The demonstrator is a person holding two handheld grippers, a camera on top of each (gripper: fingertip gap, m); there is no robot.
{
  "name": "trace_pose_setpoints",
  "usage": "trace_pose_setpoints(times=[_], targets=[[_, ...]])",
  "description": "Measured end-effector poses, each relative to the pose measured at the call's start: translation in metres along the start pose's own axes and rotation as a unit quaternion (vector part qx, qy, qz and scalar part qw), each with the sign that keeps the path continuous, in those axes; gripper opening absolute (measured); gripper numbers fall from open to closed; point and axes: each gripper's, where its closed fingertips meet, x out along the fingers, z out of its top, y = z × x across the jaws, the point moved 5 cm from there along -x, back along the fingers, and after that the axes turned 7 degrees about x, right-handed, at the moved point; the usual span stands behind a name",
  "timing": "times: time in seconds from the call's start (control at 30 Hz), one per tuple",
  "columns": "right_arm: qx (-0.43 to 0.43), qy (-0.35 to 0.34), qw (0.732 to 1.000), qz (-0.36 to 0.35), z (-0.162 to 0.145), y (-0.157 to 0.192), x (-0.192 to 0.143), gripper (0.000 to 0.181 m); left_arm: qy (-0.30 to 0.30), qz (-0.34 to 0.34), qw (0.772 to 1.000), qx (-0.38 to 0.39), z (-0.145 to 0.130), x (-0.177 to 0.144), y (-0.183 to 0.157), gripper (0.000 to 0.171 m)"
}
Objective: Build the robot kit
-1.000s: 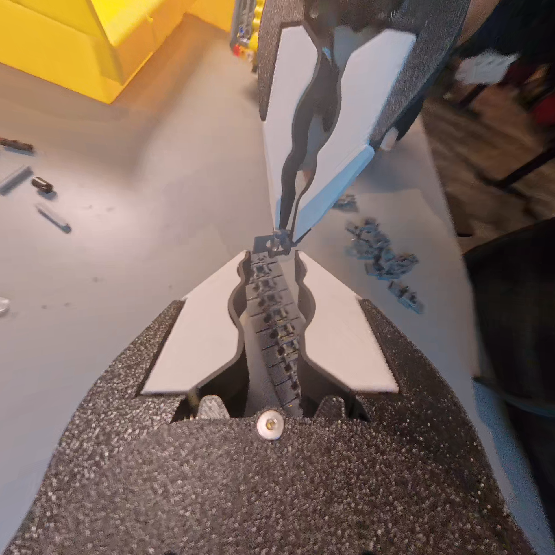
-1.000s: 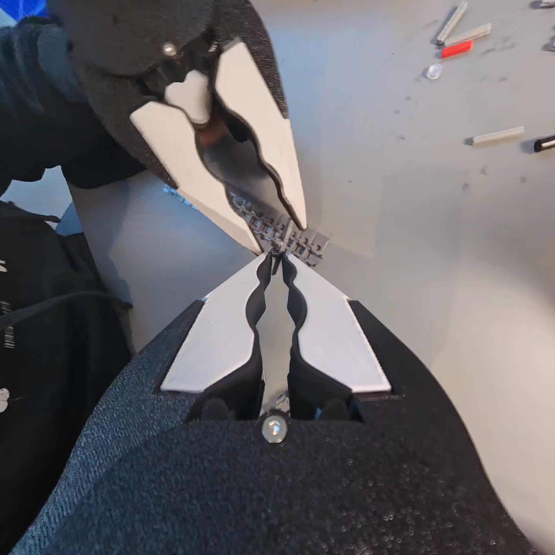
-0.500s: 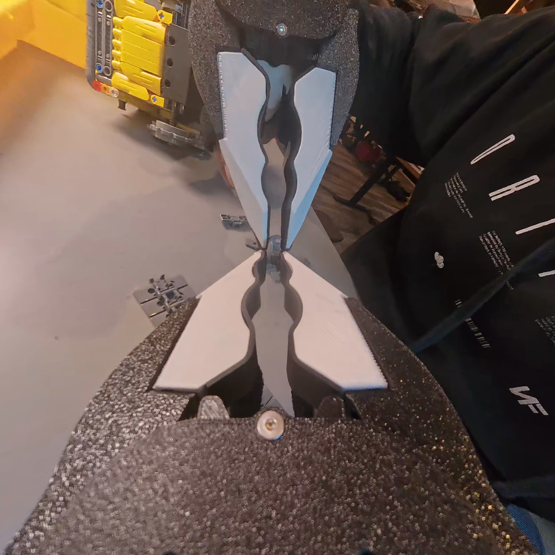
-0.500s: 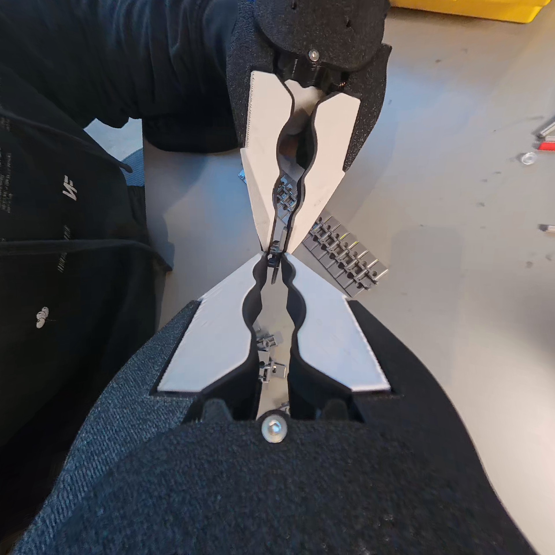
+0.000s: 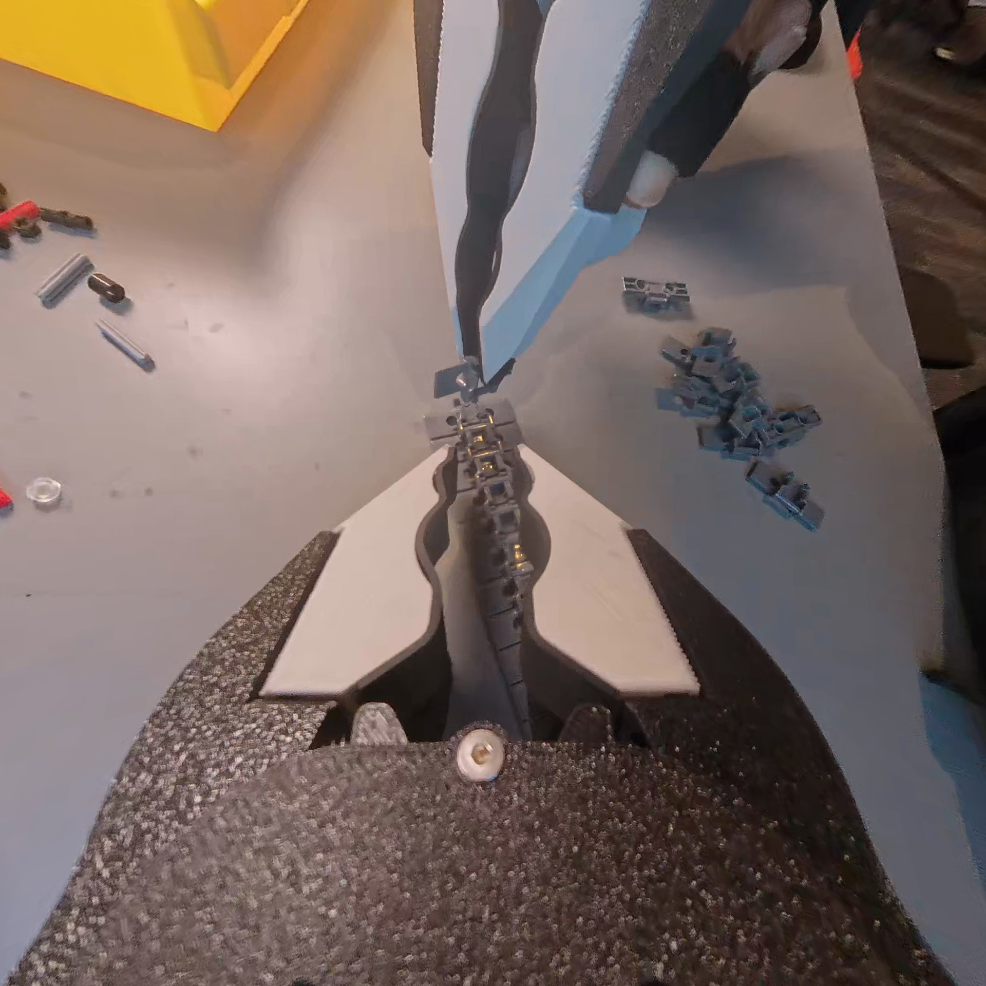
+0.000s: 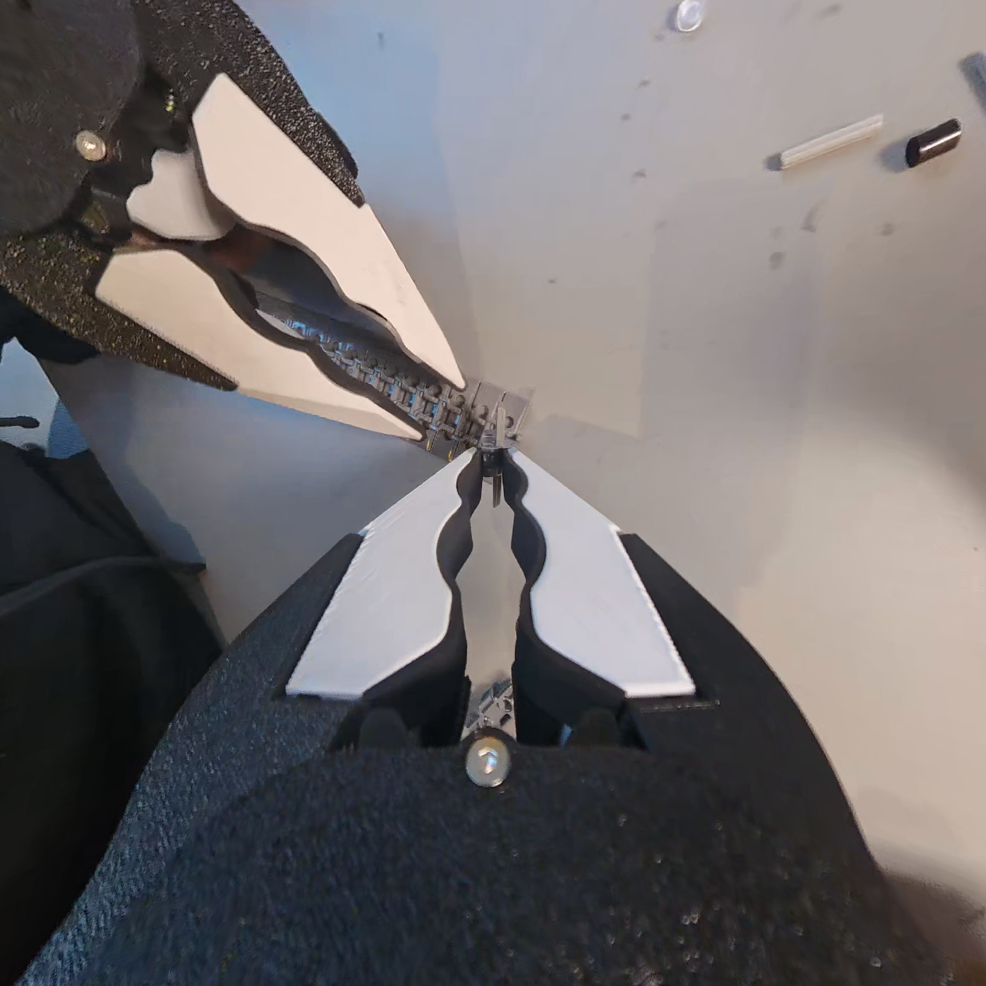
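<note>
Gripping a dark grey chain of linked plastic track pieces point(image 5: 493, 512), my left gripper point(image 5: 483, 453) has its jaws closed around it, the chain running back between my fingers and its front end sticking out past the tips. My right gripper point(image 6: 493, 459) pinches a single small grey track link point(image 6: 496, 427) in nearly closed jaws, touching that front end of the chain. Both hover above the grey surface point(image 5: 267, 373). A loose pile of grey links point(image 5: 736, 411) lies near on the right; a yellow bin point(image 5: 160, 53) sits well apart.
</note>
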Motion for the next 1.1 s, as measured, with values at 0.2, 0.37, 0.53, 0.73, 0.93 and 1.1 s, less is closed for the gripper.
trace_pose_setpoints(times=[0.2,0.37,0.53,0.73,0.93,1.1], targets=[[0.026,0.015,0.999,-0.024,-0.002,-0.003,0.007,0.006,0.027,0.029,0.999,0.005,0.0,0.013,-0.001,0.02],[0.044,0.013,0.998,-0.035,0.0,-0.003,0.008,0.006,0.035,0.06,0.997,0.019,-0.001,0.016,-0.001,0.016],[0.061,0.015,0.997,-0.037,0.001,-0.003,0.008,0.006,0.039,0.07,0.996,0.026,-0.001,0.017,-0.002,0.016],[0.066,0.022,0.996,-0.05,0.003,-0.003,0.009,0.005,0.038,0.075,0.996,0.025,-0.001,0.017,-0.003,0.015],[0.056,0.045,0.994,-0.085,0.005,-0.002,0.01,0.005,0.039,0.089,0.995,0.025,0.0,0.018,-0.005,0.014],[0.036,0.075,0.988,-0.13,0.007,0.0,0.013,0.005,0.041,0.101,0.994,0.029,0.0,0.018,-0.006,0.013]])
